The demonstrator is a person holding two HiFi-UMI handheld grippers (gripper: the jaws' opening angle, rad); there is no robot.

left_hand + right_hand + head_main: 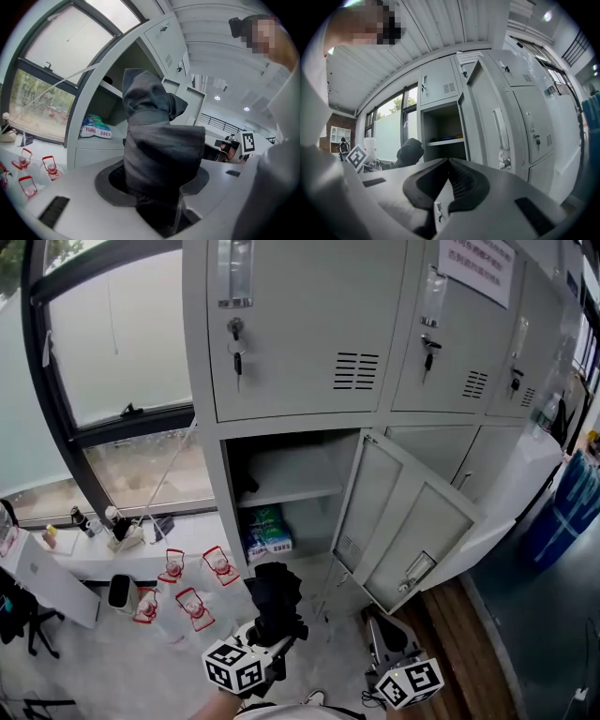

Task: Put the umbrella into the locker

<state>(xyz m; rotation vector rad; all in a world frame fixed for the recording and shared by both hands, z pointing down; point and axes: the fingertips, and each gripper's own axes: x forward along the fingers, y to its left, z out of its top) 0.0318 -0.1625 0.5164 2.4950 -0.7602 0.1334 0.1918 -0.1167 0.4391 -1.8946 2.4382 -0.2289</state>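
Ahead, packet (267, 532) in locker (227, 512), beyond umbrella (277, 601)

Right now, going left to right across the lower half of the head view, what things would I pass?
bottles with red labels → umbrella → open locker door → blue bin

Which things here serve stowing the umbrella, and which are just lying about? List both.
For the job:
- umbrella, gripped by the left gripper
- open locker and its swung-out door
- right gripper, shut and empty

Lying about:
- blue-green packet under the locker's shelf
- red-topped clear bottles on the floor
- small items on the window ledge
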